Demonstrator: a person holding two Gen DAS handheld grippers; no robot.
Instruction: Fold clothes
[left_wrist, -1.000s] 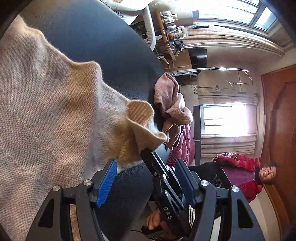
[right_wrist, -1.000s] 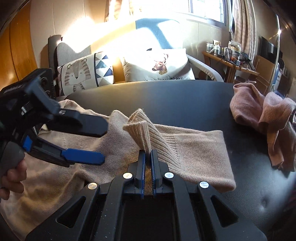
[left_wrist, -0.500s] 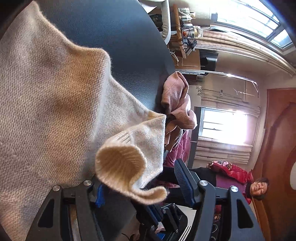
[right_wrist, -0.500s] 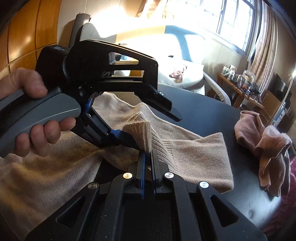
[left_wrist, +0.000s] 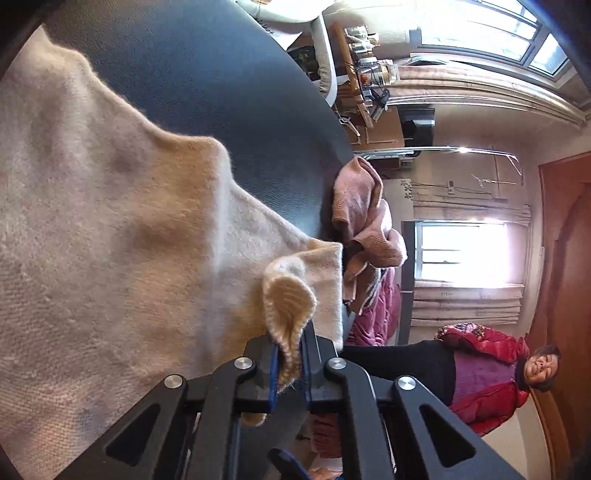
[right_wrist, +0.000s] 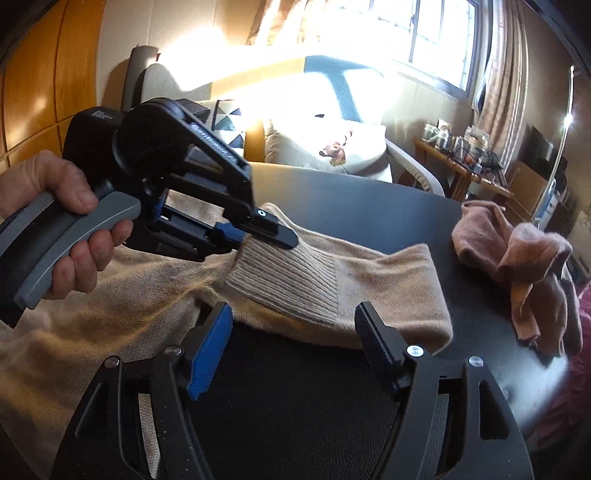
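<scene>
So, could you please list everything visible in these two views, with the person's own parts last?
Beige knitted sweater: one, beige, spread on the table, ribbed cuff pinched.
Crumpled pink knitted garment: one, pink, at the table's right edge.
Round black table: one, black, under both garments.
Armchair with printed cushions: one, pale, behind the table.
Cluttered wooden side table: one, brown, beside the armchair.
Onlooker in a red jacket: one, by the wooden door.
Left gripper: one, black and blue, shut on the cuff.
Right gripper: one, black and blue, open before the sleeve.
Left hand: one, on the grey handle.
</scene>
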